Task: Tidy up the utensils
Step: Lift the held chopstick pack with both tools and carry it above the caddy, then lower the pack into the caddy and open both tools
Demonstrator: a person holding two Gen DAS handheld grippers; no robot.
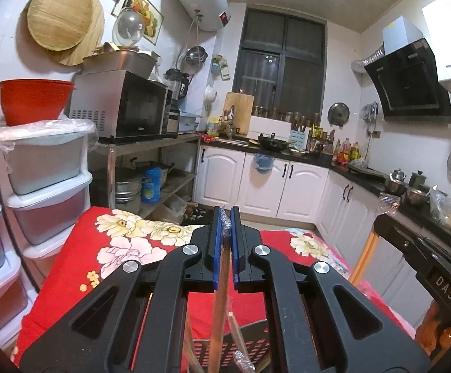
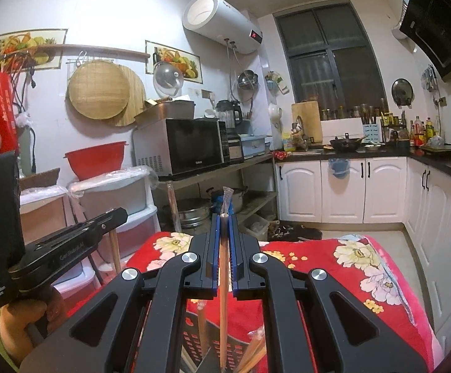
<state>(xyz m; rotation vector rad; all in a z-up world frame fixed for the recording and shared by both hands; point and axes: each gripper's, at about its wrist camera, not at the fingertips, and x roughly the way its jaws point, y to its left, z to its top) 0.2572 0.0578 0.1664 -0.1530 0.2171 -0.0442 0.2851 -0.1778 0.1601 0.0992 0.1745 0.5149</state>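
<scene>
In the left wrist view my left gripper [image 1: 226, 214] is shut on a plastic-wrapped chopstick [image 1: 222, 295], which runs from the blue pads down toward the camera. Below it stands a black perforated utensil holder [image 1: 253, 338] with another wrapped chopstick [image 1: 236, 329] in it. In the right wrist view my right gripper [image 2: 224, 217] is shut on a wrapped wooden chopstick [image 2: 223, 279]. Its wrapper end pokes up past the fingertips and its lower end hangs over the black holder [image 2: 194, 342], which holds several more chopsticks [image 2: 253, 351]. The left gripper [image 2: 70, 242] shows at the left, held by a hand [image 2: 23, 320].
The holder sits on a table with a red floral cloth [image 1: 126, 242]. Stacked plastic drawers [image 1: 45, 186] and a red basin [image 1: 32, 99] stand to the left. A microwave [image 1: 126, 105] sits on a steel shelf beyond. White cabinets [image 1: 272, 183] and a dark countertop [image 1: 362, 177] line the far side and the right.
</scene>
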